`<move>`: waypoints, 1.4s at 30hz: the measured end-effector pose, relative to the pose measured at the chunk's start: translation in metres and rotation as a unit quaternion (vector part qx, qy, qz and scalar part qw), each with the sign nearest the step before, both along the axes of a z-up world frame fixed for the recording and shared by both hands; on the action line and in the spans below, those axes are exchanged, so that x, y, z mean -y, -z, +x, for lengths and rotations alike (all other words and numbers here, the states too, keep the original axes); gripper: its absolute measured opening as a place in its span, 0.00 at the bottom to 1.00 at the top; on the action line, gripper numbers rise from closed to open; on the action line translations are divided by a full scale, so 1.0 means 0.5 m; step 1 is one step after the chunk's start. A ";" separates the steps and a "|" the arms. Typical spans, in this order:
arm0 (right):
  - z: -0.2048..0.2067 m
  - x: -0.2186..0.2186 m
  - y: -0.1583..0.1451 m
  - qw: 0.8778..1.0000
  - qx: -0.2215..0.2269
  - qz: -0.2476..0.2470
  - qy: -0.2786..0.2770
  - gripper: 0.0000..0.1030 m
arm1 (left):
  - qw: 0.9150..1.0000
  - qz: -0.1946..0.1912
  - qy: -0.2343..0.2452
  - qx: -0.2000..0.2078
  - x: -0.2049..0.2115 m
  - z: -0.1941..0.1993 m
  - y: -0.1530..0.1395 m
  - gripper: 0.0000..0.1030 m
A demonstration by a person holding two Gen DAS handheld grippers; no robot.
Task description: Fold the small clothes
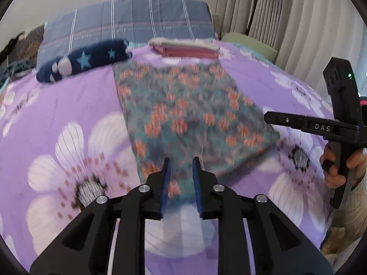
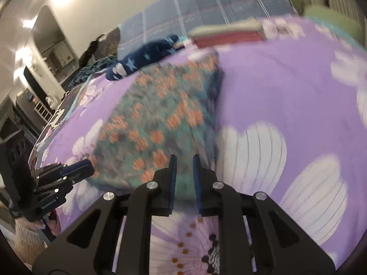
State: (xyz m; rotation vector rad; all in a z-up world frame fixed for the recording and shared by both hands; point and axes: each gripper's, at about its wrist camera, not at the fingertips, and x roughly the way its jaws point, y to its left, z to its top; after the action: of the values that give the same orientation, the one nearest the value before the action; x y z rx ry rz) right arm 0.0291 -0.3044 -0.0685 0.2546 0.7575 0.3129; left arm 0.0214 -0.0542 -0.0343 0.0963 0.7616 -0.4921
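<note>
Item: floral garment [image 1: 188, 114], teal with orange flowers, lying as a folded rectangle on the bed [image 1: 68, 96], about midway across its purple flowered cover, long axis running toward the head end.

Left claw [image 1: 181, 183]: blue pads narrowly parted, nothing pressed between them; it hangs above the garment's near edge.

Right claw [image 2: 184, 178]: likewise narrowly parted and empty, above the near edge on the other side.

Other stock: folded pile [image 1: 185, 47] of pink and cream pieces, toward the head end beyond the garment; navy star-print piece [image 1: 84, 60], unfolded, to its left near the striped pillow [image 1: 128, 20].

Step in hand, by judgement: a fold appears laid and let go.

Next move calls for: either one further fold, or gripping the garment's edges to carry it to the pile, keeping the layers together.
</note>
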 end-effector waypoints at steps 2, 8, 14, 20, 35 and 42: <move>0.027 -0.007 -0.029 1.000 0.019 -0.016 -0.005 0.21 | 1.000 0.011 -0.006 0.022 0.006 0.023 -0.023 0.27; 0.128 -0.030 -0.053 0.999 0.026 -0.011 -0.030 0.23 | 0.999 0.000 -0.034 0.024 0.014 0.123 -0.033 0.40; 0.221 -0.009 0.081 0.996 -0.094 -0.011 0.004 0.41 | 0.997 0.061 -0.046 -0.007 0.037 0.164 0.057 0.42; 0.212 -0.018 0.073 0.997 -0.075 -0.023 -0.003 0.42 | 0.996 0.080 -0.044 0.002 0.047 0.158 0.053 0.43; 0.268 -0.031 -0.028 0.998 0.010 -0.037 -0.043 0.29 | 0.997 0.007 -0.054 0.046 0.034 0.209 -0.058 0.34; 0.376 -0.002 0.076 0.997 -0.066 -0.041 0.013 0.09 | 0.997 -0.002 -0.082 0.005 0.055 0.376 -0.021 0.25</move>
State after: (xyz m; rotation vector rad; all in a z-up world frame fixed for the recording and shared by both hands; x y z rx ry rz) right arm 0.2170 -0.3035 -0.1064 0.2083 0.8943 0.2420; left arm 0.2095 -0.0815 -0.0239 0.0326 0.7516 -0.3375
